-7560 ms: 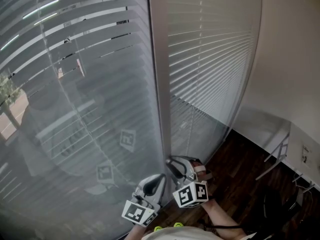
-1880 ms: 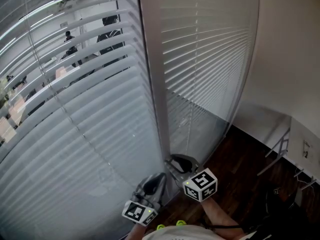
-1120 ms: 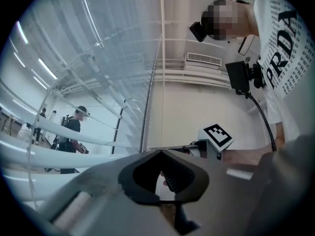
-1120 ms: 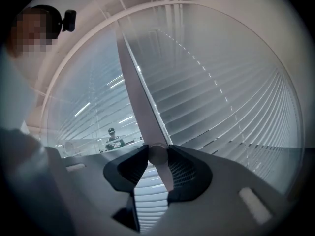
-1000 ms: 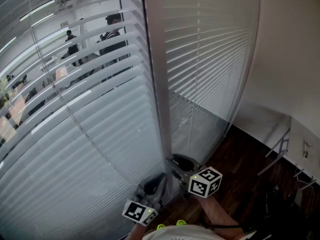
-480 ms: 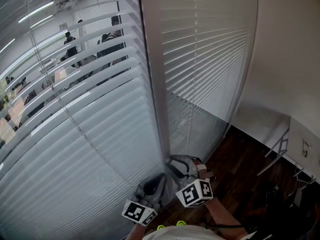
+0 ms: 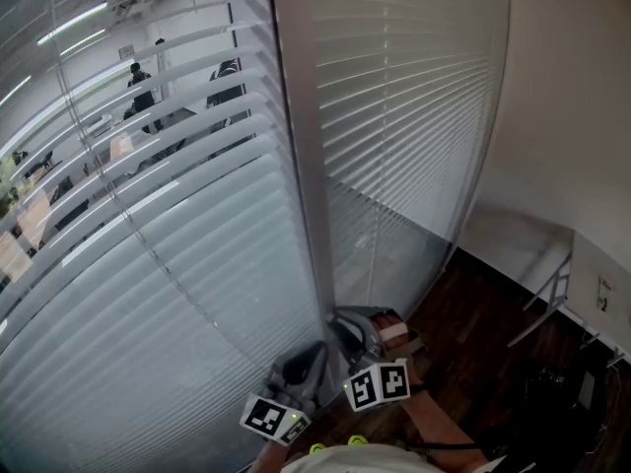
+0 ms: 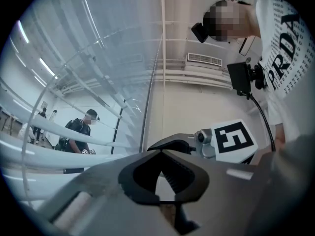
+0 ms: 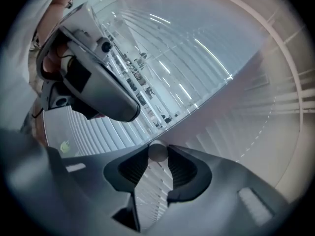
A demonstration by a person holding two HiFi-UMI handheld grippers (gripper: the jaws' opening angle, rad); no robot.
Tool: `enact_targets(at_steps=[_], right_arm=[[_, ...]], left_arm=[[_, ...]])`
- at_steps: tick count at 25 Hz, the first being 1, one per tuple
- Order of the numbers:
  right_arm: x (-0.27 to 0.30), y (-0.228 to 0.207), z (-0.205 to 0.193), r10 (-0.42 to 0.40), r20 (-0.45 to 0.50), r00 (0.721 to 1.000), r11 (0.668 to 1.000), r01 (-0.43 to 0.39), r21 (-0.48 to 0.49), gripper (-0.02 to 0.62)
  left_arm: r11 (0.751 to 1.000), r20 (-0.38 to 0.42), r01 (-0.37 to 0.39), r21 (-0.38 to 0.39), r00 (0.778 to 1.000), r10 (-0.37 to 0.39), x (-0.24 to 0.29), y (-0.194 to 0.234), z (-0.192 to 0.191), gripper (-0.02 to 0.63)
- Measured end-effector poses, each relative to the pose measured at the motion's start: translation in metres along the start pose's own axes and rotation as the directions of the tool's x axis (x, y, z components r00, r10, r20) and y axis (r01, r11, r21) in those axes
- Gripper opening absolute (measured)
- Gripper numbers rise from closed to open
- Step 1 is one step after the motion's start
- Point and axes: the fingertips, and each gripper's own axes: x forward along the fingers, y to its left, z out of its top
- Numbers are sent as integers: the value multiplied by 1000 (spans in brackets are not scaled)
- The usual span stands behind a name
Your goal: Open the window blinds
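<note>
White slatted blinds [image 7: 148,215] cover the left pane, and a second blind [image 7: 414,97] covers the right pane past the grey mullion [image 7: 306,166]. The left blind's upper slats are tilted, so the room behind shows through. Both grippers are low against the mullion. My right gripper [image 7: 338,318] has a small grey round knob [image 9: 157,153] between its fingertips. Its jaws are closing and both tips touch the knob. My left gripper [image 7: 315,348] sits just left of it with its tips [image 8: 160,151] together and nothing visible between them.
Dark wood floor [image 7: 473,313] lies to the right below a plain wall [image 7: 572,116]. A metal frame [image 7: 552,294] stands against that wall. People [image 7: 222,77] are visible behind the glass through the open slats.
My right gripper has rolled about its own line, swinging its marker cube down and to the left while staying at the mullion. The left gripper has not moved. More shows through the upper slats than in the earliest frame.
</note>
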Motion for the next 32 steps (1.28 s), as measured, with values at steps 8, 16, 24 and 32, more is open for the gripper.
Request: enact_targets(at_steps=[8,16,24,32], right_arm=[[-1,-1,0,14,26,1000,990,-17,137,129],[0,-2,-2,34,75,997,941,-57,334,129],[0,-5,-2,48,126,991,859,-105,501,129],[-1,-8,-1,46,154,987,800,-129,586,129]], left_arm=[[1000,1,-9,1,1000,9,-1,0,0,-8],[1000,1,-14,-1,1000,14,-3,0,0,-8],[1000,-1,-12,0,1000,12,-2,0,-1,-8],[1000,-3,-10,-5,1000,10,-4,0,2,-8]])
